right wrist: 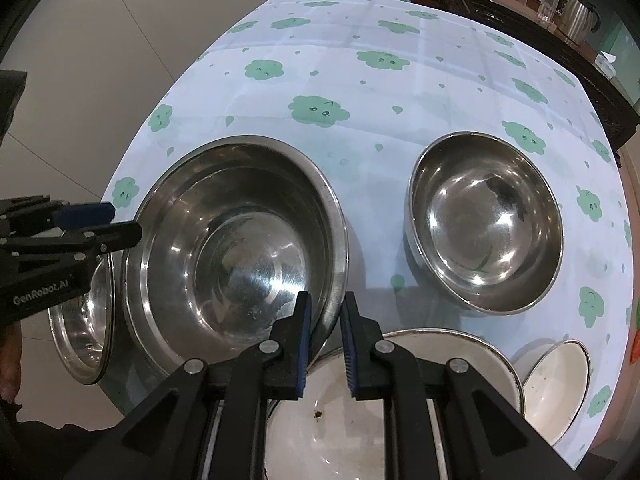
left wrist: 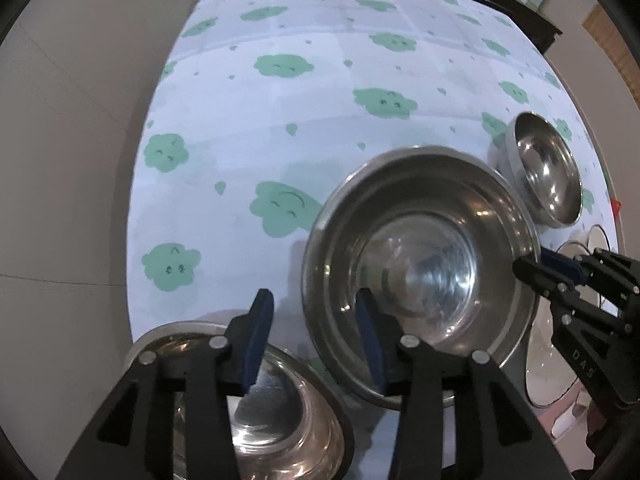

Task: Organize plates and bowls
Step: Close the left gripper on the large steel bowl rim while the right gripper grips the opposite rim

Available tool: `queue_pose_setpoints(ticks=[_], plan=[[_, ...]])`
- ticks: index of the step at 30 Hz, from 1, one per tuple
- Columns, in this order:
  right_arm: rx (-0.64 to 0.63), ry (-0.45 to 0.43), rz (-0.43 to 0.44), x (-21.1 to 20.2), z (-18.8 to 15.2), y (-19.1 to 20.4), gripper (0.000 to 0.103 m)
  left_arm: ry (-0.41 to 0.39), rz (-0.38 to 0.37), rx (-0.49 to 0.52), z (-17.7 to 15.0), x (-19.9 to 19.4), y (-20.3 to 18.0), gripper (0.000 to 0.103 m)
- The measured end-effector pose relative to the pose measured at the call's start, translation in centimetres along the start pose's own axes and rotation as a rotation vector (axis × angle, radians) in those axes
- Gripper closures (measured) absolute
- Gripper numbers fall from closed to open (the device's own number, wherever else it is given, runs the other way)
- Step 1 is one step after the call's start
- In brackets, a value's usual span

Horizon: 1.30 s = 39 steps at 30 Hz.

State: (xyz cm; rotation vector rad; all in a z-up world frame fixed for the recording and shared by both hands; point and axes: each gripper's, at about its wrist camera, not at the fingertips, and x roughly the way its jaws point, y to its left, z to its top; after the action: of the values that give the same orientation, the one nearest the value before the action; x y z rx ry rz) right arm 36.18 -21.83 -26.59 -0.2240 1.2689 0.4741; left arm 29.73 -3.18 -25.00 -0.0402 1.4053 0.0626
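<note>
A large steel bowl [right wrist: 240, 248] hangs tilted over the other dishes. My right gripper [right wrist: 326, 298] is shut on its near rim. In the left wrist view the same large steel bowl [left wrist: 420, 272] fills the middle, with the right gripper [left wrist: 534, 262] pinching its right edge. My left gripper [left wrist: 313, 296] is open and straddles the bowl's left rim, one pad inside and one outside, neither touching. The left gripper [right wrist: 124, 222] also shows at the bowl's left edge. A smaller steel bowl [left wrist: 272, 412] sits under the left gripper.
A second steel bowl [right wrist: 484, 224] stands on the cloud-print tablecloth [right wrist: 360, 80] to the right. A white enamel bowl [right wrist: 400, 400] lies beneath my right gripper, with a small white plate [right wrist: 556, 388] beside it. A kettle [right wrist: 580, 12] stands on a dark sideboard behind.
</note>
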Motion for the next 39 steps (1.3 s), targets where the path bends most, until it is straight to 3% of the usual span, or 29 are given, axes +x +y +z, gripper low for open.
queue_pose_setpoints(ticks=[5,8,9,12,39], plan=[[0.003,0.001,0.017,0.2,0.1,-0.1,0.087,0.042,0.018,0.005,0.5,1.5,-0.4,0.06],[0.001,0.0,0.023,0.3,0.0,-0.1,0.087,0.097,0.035,0.007,0.5,3.0,-0.5,0.069],[0.0,0.0,0.022,0.3,0.1,-0.1,0.087,0.107,0.027,0.006,0.5,3.2,-0.5,0.079],[0.004,-0.001,0.027,0.3,0.1,-0.2,0.087,0.108,0.062,0.021,0.4,3.3,-0.9,0.084],[0.014,-0.054,0.012,-2.7,0.1,0.0,0.087,0.027,0.037,0.008,-0.6,-2.3,-0.7,0.087]])
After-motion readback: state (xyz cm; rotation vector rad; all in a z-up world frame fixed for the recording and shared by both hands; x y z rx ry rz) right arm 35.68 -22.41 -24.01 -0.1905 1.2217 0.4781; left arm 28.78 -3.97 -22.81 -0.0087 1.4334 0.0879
